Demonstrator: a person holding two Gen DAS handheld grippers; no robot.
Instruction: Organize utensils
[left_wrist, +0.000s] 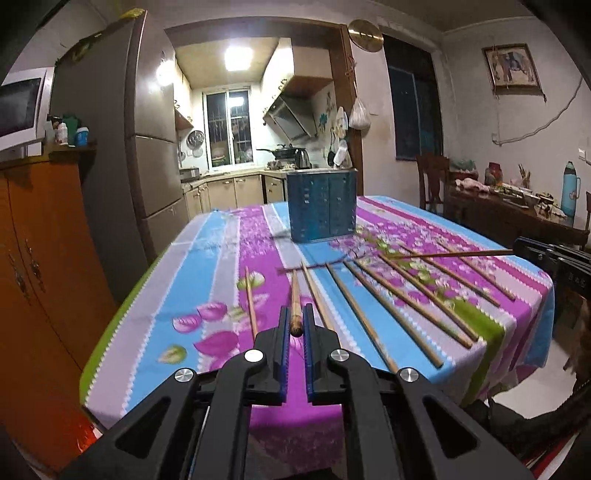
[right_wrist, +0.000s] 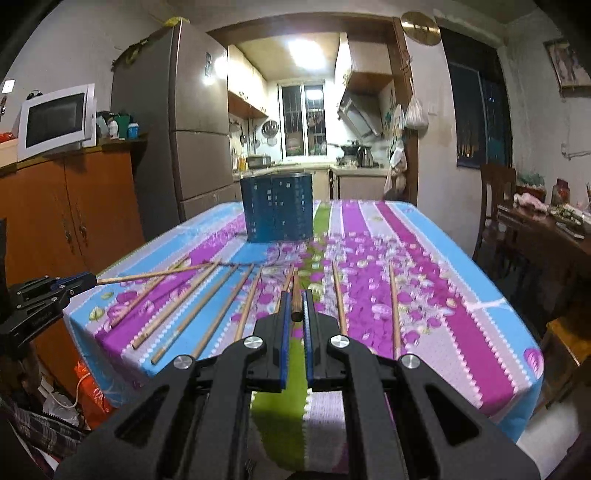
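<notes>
Several wooden chopsticks (left_wrist: 391, 301) lie in a row on the flowered tablecloth (left_wrist: 221, 258); they also show in the right wrist view (right_wrist: 218, 314). My left gripper (left_wrist: 295, 325) is shut on one chopstick (left_wrist: 294, 295) and holds it above the cloth, pointing forward. My right gripper (right_wrist: 294, 310) is shut on another chopstick (right_wrist: 295, 291), also lifted. Each gripper shows at the edge of the other's view, my right gripper (left_wrist: 517, 248) at the right, my left gripper (right_wrist: 90, 277) at the left. A blue perforated utensil holder (left_wrist: 322, 205) stands at the table's far middle, and shows in the right wrist view (right_wrist: 277, 208).
A brown cabinet (right_wrist: 74, 206) with a microwave (right_wrist: 55, 120) stands left of the table, beside a fridge (right_wrist: 184, 122). A chair (right_wrist: 496, 206) and a cluttered side table (right_wrist: 554, 229) stand at the right. The kitchen doorway lies beyond the table.
</notes>
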